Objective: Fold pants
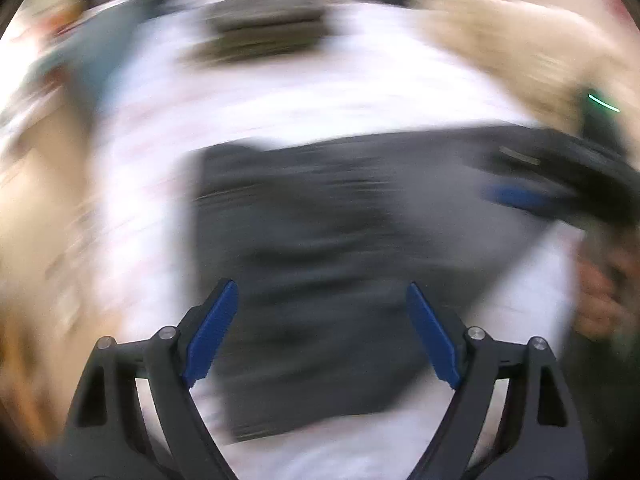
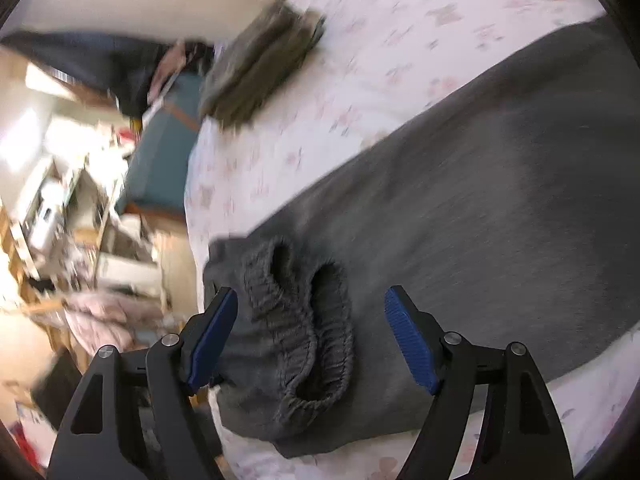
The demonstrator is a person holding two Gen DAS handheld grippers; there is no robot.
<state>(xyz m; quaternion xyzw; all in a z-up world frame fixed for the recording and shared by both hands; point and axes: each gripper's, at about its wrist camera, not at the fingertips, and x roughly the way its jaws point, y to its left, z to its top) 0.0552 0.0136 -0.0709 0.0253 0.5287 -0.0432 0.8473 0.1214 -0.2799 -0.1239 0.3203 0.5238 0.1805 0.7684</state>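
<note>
Dark grey cotton pants [image 2: 460,216] lie flat on the white floral bed sheet [image 2: 360,60]. Right claw [image 2: 312,340] is released, straddling the two ribbed cuffs [image 2: 304,320]. Left claw [image 1: 322,332] is released above the pants, gripping nothing; view blurred.

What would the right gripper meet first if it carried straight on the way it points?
Most likely the ribbed cuffs of the grey pants, bunched between the open right gripper; depth is unclear.
</note>
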